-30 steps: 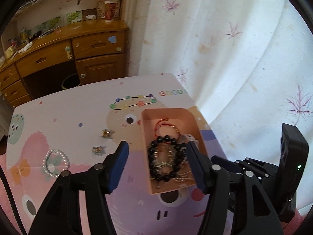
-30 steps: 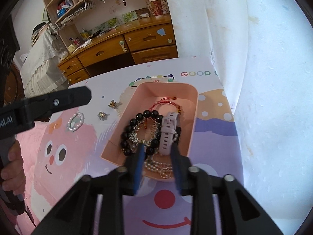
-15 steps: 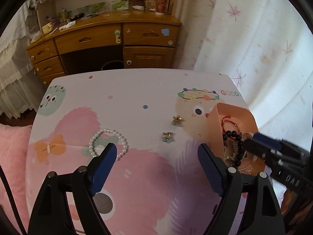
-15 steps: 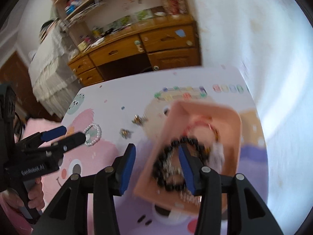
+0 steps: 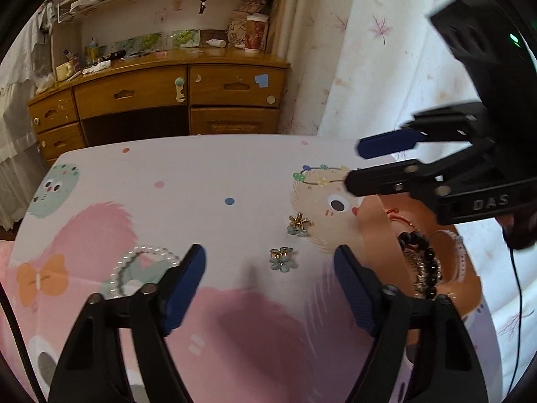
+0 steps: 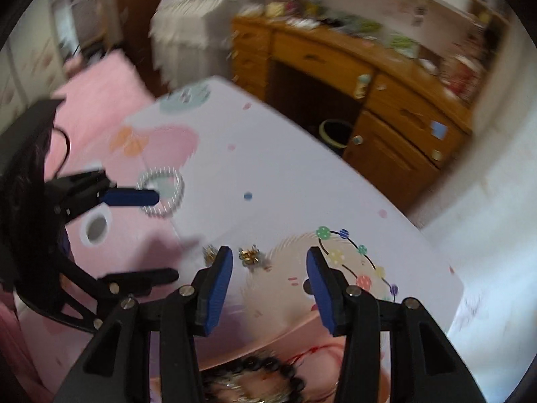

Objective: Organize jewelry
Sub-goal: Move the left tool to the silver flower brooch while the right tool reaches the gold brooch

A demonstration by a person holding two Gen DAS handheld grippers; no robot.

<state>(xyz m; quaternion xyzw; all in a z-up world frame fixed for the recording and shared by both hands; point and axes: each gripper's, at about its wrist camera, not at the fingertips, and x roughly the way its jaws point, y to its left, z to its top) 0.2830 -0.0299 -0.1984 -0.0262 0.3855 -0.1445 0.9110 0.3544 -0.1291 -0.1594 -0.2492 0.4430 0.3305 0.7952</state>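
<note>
Beside the peach tray [image 5: 372, 231], two small blue-and-gold flower clips [image 5: 283, 259], both grippers [image 5: 270, 283] [image 6: 268, 282] spread wide, empty

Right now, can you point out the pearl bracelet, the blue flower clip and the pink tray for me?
pearl bracelet [image 5: 142, 252]: left wrist view, on the far arc of its beads.
blue flower clip [image 5: 282, 260]: left wrist view, on its petals.
pink tray [image 5: 372, 225]: left wrist view, on its near wall.
</note>
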